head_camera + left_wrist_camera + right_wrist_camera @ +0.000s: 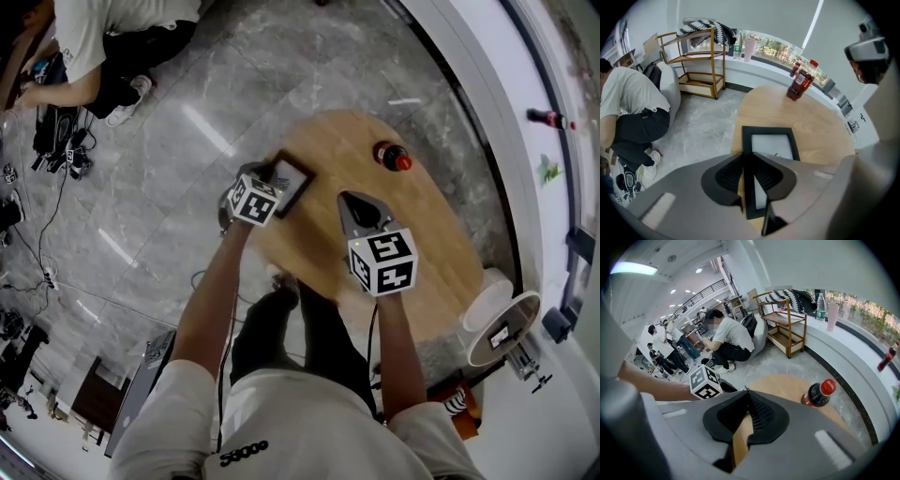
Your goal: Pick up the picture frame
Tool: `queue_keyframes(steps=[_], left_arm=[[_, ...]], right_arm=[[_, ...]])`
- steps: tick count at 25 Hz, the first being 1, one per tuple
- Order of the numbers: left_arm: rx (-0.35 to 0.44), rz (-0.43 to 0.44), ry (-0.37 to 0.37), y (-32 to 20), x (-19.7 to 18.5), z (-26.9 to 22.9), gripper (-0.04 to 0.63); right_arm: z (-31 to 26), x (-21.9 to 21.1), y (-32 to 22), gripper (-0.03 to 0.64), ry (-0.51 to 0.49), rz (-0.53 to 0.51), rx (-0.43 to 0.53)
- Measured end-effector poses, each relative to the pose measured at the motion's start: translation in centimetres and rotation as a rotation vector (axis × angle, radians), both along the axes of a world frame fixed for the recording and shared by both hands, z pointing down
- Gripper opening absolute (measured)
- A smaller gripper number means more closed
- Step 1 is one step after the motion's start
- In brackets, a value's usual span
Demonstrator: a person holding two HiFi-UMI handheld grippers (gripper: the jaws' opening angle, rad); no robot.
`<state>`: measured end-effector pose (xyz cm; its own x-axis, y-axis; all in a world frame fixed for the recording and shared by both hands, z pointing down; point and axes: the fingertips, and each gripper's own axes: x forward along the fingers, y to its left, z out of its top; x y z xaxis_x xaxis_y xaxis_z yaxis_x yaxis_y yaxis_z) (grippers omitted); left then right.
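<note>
Picture frame (292, 184) on table (427, 248), bottle (393, 157) right of it

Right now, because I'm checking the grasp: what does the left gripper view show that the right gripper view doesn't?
Only the left gripper view: the black rectangular picture frame, its left edge pinched in the shut left claw. Only the right gripper view: the shut, empty right claw and the black-and-white marker cube on the left one. Both: the round wooden table, the red-capped dark cola bottle, the wooden shelf rack and a crouching person in a white shirt.
</note>
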<state>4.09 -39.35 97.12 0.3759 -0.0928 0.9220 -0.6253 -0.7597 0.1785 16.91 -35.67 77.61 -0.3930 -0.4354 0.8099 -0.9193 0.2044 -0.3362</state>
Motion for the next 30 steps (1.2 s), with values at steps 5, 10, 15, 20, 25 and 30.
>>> queue_keyframes(steps=[5, 10, 15, 20, 25, 30], left_arm=[[0.034, -0.017, 0.014, -0.1, 0.1, -2.0, 0.074], [0.083, -0.025, 0.025, 0.5, -0.9, -5.5, 0.074], [0.151, -0.058, 0.046, 1.1, -2.3, -10.6, 0.074], [0.237, -0.102, 0.08, 1.7, -4.0, -17.0, 0.074], [0.323, -0.154, 0.111, 3.3, -6.2, -23.1, 0.074], [0.399, -0.193, 0.135, 5.7, -8.5, -28.4, 0.074]], right_arm=[[-1.2, 0.8, 0.3, 0.003, 0.012, 0.016, 0.023], [-3.5, 0.2, 1.7, 0.003, 0.023, 0.016, 0.049], [-7.0, -0.6, 2.7, 0.003, 0.024, 0.021, 0.103], [-10.8, -1.9, 3.7, 0.003, 0.013, 0.02, 0.159], [-14.8, -3.6, 5.1, 0.003, 0.007, 0.005, 0.225], [-19.0, -5.4, 7.3, 0.003, 0.014, -0.021, 0.291]])
